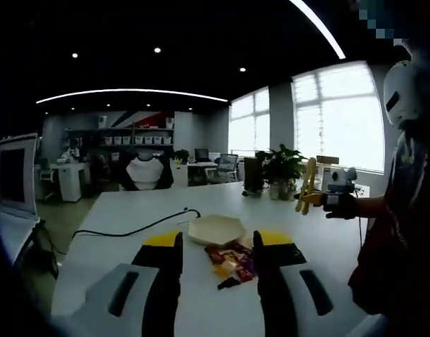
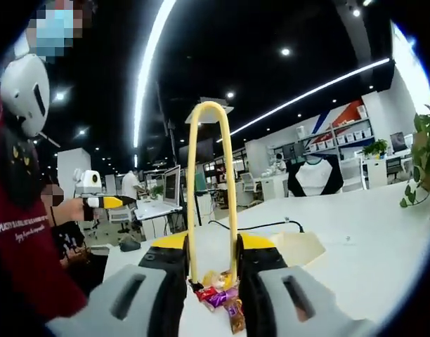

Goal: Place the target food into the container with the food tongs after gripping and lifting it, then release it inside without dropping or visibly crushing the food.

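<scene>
Candies (image 2: 218,295) below right hand-held gripper (image 2: 212,270), apparently.

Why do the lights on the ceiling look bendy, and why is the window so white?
Left gripper view: the fisheye lens curves the straight ceiling light into an arc, and daylight washes out the window. Right gripper view: the light strip bows too, the room is dim, and the tongs stay sharp over the candies.
</scene>
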